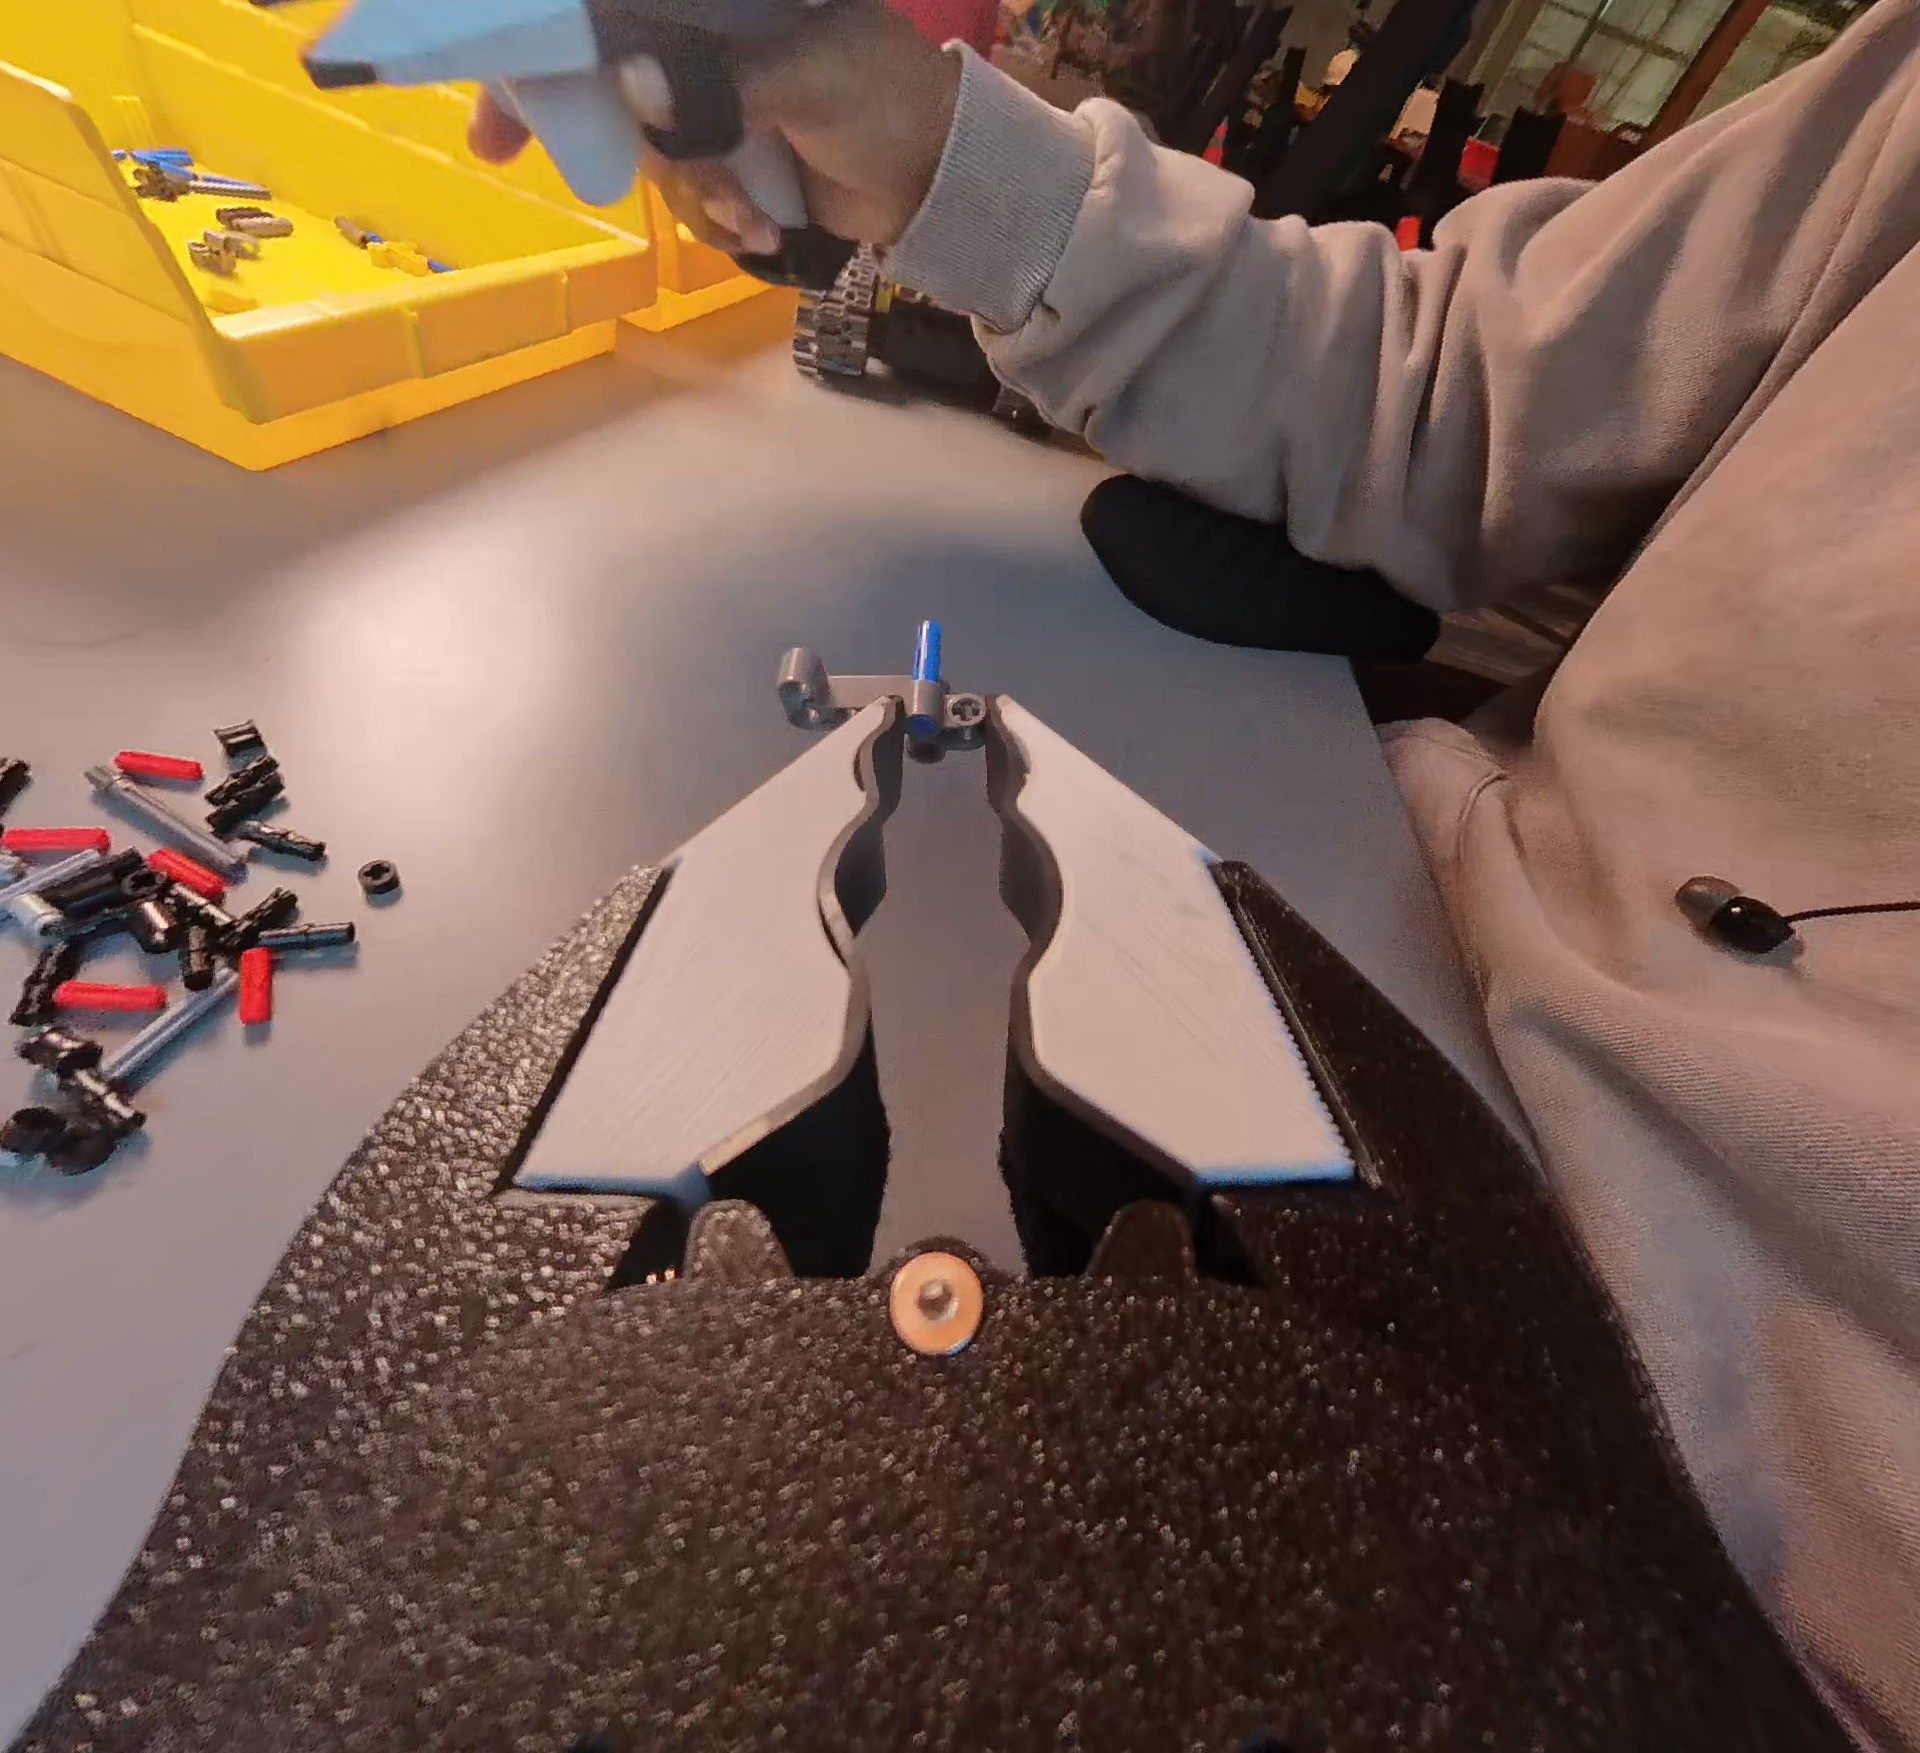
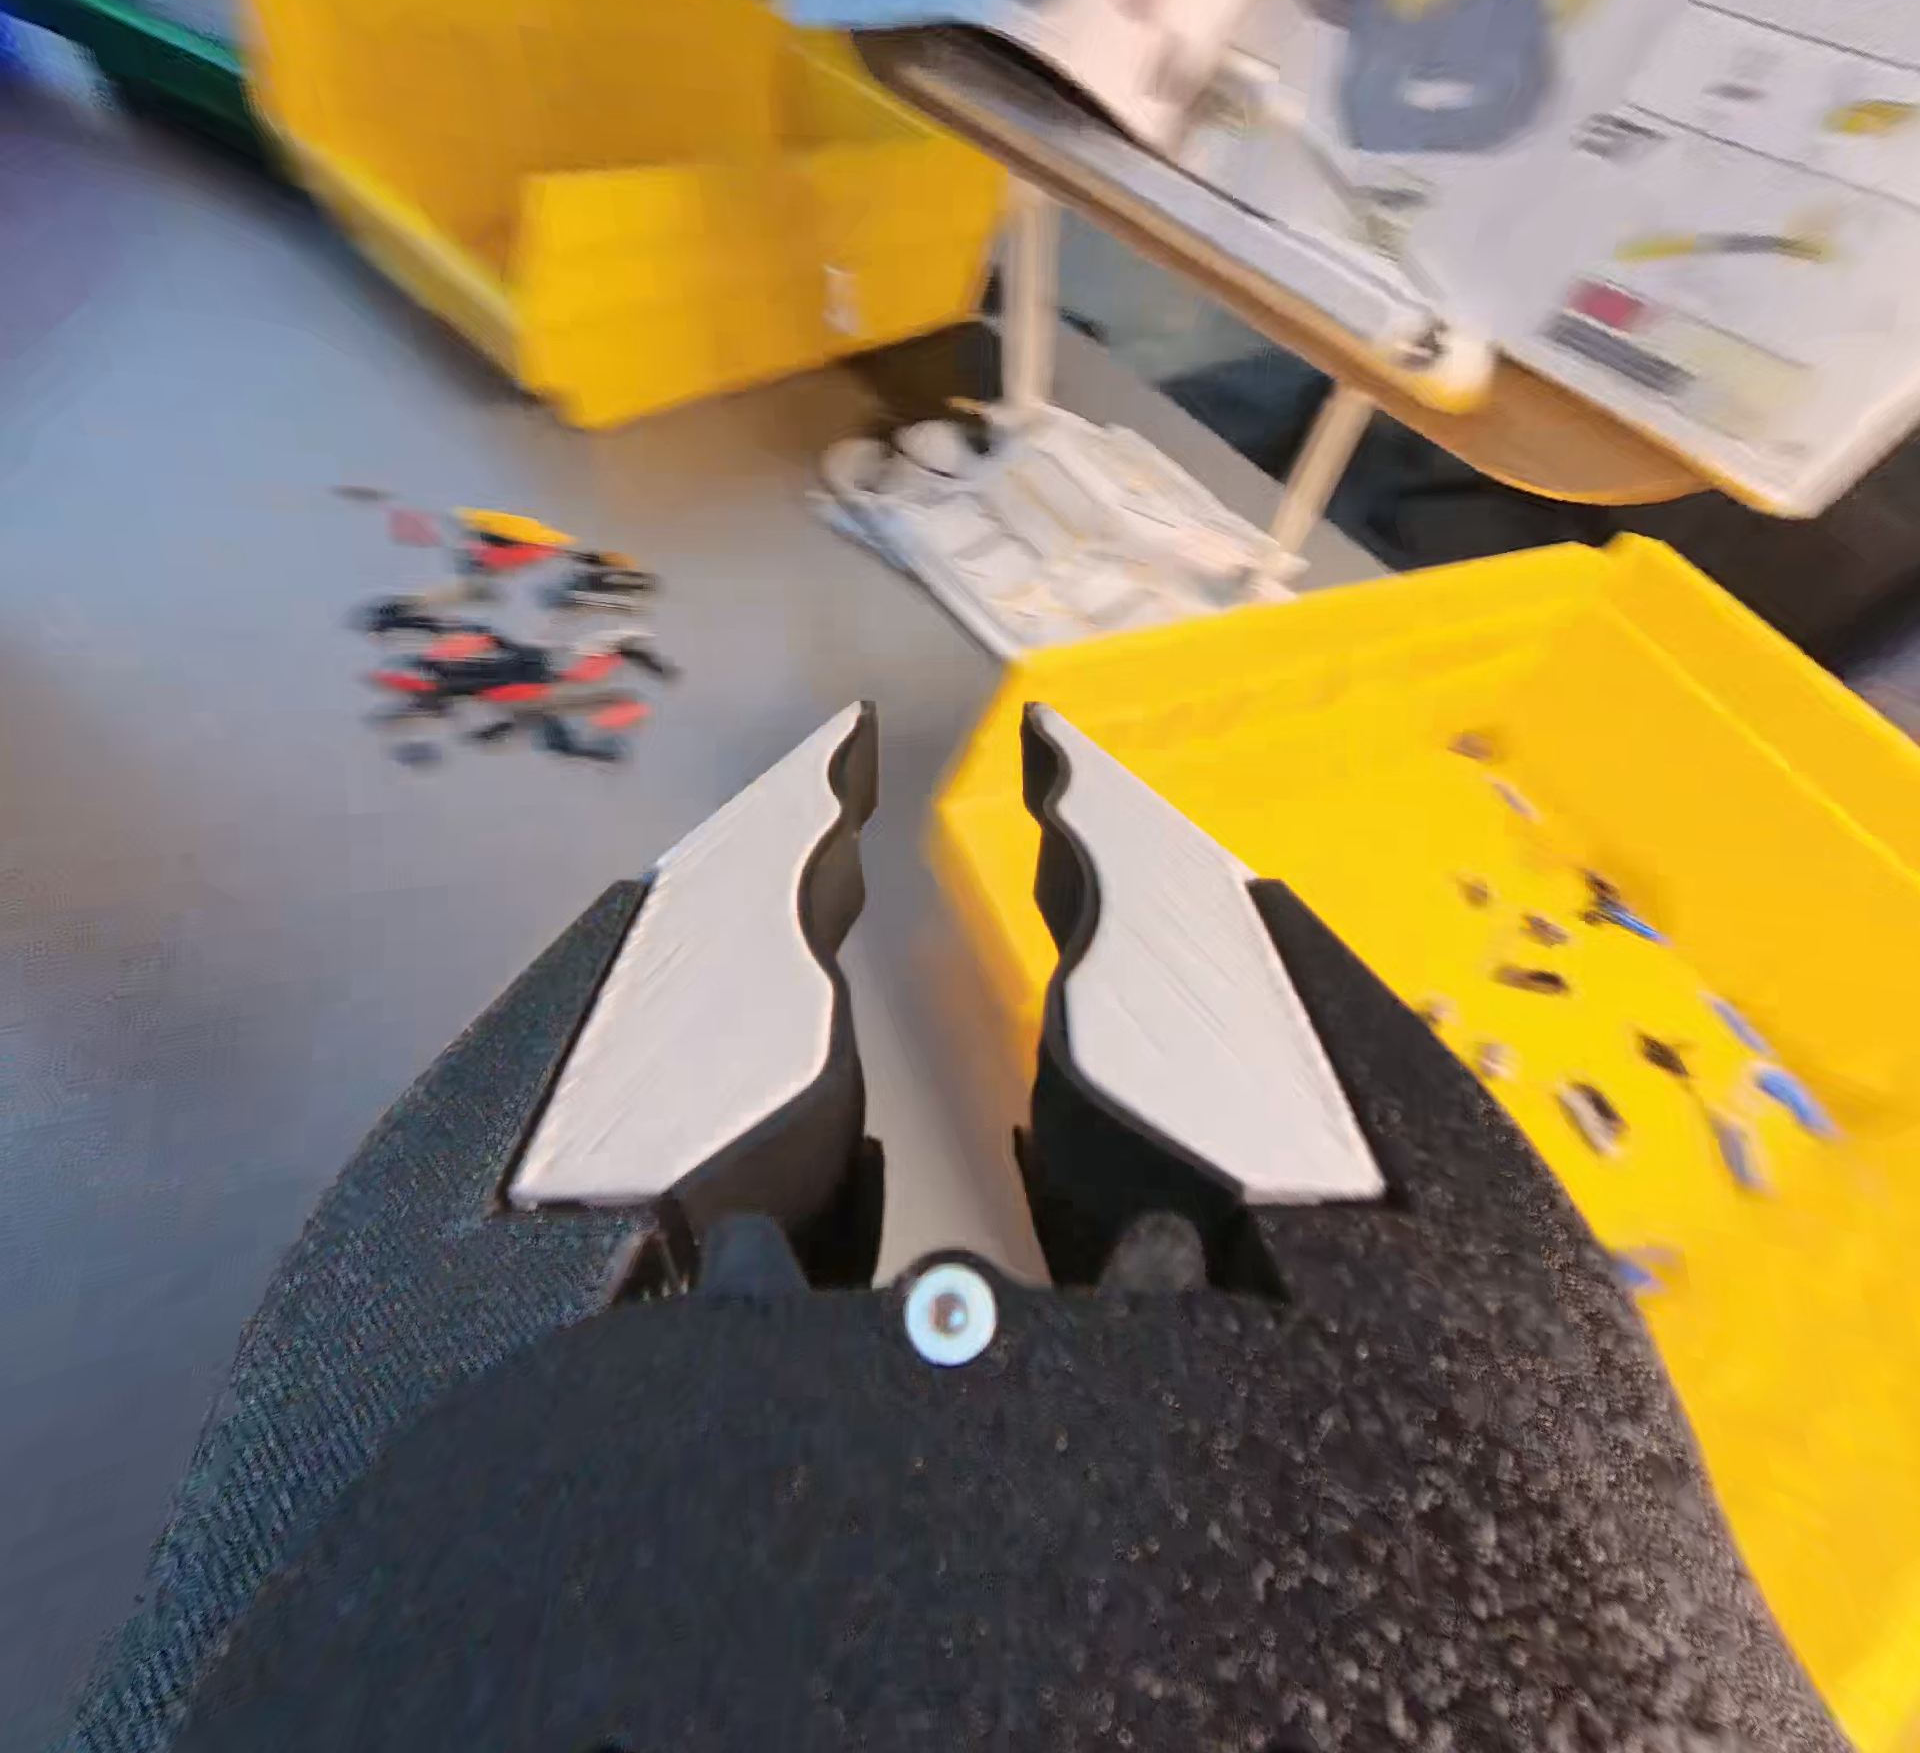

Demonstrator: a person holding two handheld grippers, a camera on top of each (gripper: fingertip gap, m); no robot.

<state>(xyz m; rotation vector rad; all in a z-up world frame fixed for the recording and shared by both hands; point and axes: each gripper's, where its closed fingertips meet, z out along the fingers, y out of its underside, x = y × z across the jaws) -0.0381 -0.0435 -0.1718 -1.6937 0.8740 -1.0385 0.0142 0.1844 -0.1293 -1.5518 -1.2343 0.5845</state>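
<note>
- Left wrist view only: left gripper (image 1: 940, 716) is clamped on a small grey connector piece (image 1: 883, 695) carrying a blue pin (image 1: 925, 664), held just above the grey table (image 1: 520, 560).
- Same view: right gripper (image 1: 343, 20) is raised over a yellow bin (image 1: 312, 353); a hand (image 1: 810, 134) in a beige sleeve (image 1: 1299, 332) holds it. A tracked model (image 1: 842, 321) sits partly hidden behind the sleeve.
- Loose red, black and grey parts (image 1: 156, 924) lie at left on the table.
- Right wrist view, blurred: right gripper (image 2: 945, 727) has its jaws apart, nothing between them, above the near corner of a yellow bin (image 2: 1299, 768) holding small parts.
- Only this view shows an instruction sheet on a stand (image 2: 1558, 176) and clear bags (image 2: 1039, 529) behind.
</note>
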